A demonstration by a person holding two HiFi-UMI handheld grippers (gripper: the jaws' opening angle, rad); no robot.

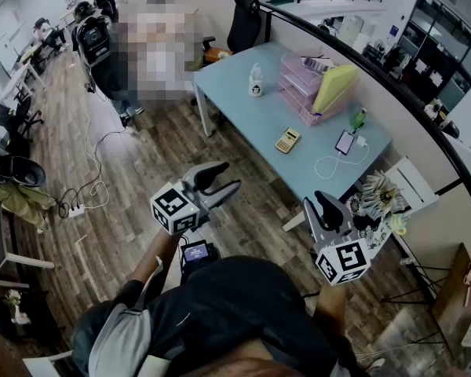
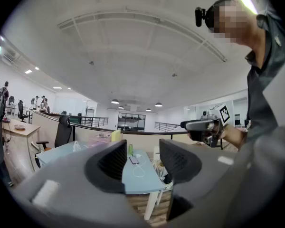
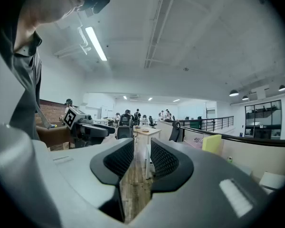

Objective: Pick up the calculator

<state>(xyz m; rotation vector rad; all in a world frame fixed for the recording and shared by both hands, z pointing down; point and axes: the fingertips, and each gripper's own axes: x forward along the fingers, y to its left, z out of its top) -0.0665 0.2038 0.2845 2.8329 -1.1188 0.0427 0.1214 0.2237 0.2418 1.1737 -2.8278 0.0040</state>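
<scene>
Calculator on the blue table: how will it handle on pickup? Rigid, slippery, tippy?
The calculator looks like a small, flat, hard-cased slab, so probably rigid and light. It lies flat on the smooth table, so it may slide when nudged rather than tip or roll. Its low profile likely leaves little edge to grasp.

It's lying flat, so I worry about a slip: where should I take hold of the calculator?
Probably best to pinch the calculator across its two long edges, coming down from above on the table's near side. It lies flat and thin, with bare tabletop around it.
</scene>
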